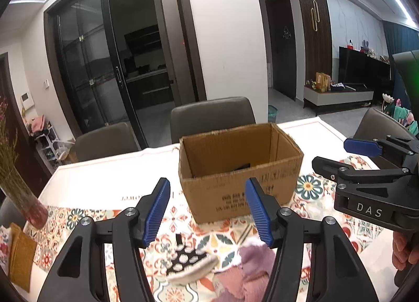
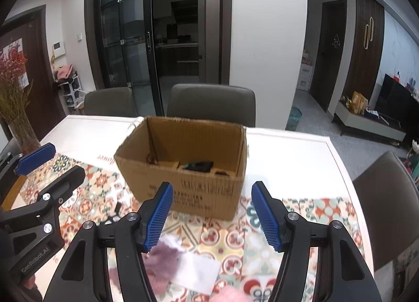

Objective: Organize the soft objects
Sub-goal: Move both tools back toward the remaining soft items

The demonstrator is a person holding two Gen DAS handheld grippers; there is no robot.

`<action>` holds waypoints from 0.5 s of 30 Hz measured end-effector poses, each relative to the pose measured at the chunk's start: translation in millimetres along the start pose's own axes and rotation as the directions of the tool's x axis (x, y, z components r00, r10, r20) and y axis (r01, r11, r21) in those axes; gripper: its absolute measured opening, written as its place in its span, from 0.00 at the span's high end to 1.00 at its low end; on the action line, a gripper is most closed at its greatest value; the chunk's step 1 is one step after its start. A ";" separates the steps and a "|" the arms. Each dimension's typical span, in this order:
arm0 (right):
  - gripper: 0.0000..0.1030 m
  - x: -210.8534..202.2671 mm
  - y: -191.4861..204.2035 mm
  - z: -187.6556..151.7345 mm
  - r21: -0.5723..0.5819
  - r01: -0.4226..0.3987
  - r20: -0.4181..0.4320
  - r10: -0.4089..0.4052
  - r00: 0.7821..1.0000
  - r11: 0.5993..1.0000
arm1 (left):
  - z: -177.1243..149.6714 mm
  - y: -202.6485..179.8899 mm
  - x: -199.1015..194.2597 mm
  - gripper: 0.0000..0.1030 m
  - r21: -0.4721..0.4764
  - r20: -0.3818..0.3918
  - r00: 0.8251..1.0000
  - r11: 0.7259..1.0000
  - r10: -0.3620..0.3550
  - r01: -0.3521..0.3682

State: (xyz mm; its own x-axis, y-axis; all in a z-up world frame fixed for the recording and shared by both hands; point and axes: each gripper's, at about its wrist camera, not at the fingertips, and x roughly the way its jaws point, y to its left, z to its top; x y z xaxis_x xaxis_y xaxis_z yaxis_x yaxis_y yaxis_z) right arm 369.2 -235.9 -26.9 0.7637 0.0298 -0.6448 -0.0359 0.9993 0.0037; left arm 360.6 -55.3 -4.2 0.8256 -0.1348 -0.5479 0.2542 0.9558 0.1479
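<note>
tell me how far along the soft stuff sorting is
Done: the cardboard box already holds at least one dark item. In hand: nothing; the left tongs and right tongs are both open and empty, above the table in front of the box. Left: the purple cloth, the black patterned piece and a white cloth lie on the patterned mat.
</note>
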 end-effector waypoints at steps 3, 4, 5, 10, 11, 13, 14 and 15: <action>0.38 -4.0 1.8 -13.6 0.003 0.007 -0.016 -0.006 1.000 1.000 | -11.4 -2.8 -3.3 0.43 -0.008 -0.023 1.000 1.000 -0.008 0.008; 0.38 -4.3 2.2 -19.4 0.005 0.007 -0.027 -0.006 1.000 1.000 | -15.3 -3.5 -3.9 0.43 -0.014 -0.032 0.999 1.000 -0.013 0.013; 0.38 -4.3 2.9 -22.6 0.006 0.006 -0.035 -0.006 0.999 1.000 | -19.3 -4.1 -5.1 0.43 -0.018 -0.039 0.999 1.000 -0.016 0.015; 0.38 -3.6 0.3 -43.3 0.037 0.009 -0.081 -0.006 0.997 0.999 | -40.3 -7.1 -5.4 0.43 -0.040 -0.086 0.996 0.999 -0.032 0.028; 0.38 -3.1 -0.2 -47.1 0.041 0.013 -0.090 -0.010 0.996 0.999 | -44.8 -8.8 -5.7 0.43 -0.043 -0.094 0.995 0.999 -0.033 0.029; 0.38 -3.4 -0.7 -52.8 0.044 0.023 -0.102 -0.018 0.995 0.999 | -51.8 -12.1 -6.5 0.43 -0.049 -0.109 0.993 0.998 -0.036 0.031; 0.38 -3.6 -1.0 -55.4 0.047 0.026 -0.106 -0.021 0.994 0.999 | -54.3 -12.9 -6.9 0.43 -0.050 -0.114 0.993 0.998 -0.037 0.031; 0.38 -4.4 -1.3 -59.9 0.049 0.029 -0.109 -0.024 0.994 0.998 | -57.1 -13.1 -7.3 0.43 -0.051 -0.118 0.992 0.998 -0.036 0.030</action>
State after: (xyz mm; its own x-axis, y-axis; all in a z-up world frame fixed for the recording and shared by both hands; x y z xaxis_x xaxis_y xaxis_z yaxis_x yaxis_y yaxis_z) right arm 327.3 -238.5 -69.8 0.6896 0.0037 -0.7242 0.0181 0.9996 0.0224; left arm 322.6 -52.0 -49.2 0.7506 -0.1375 -0.6462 0.2528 0.9634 0.0887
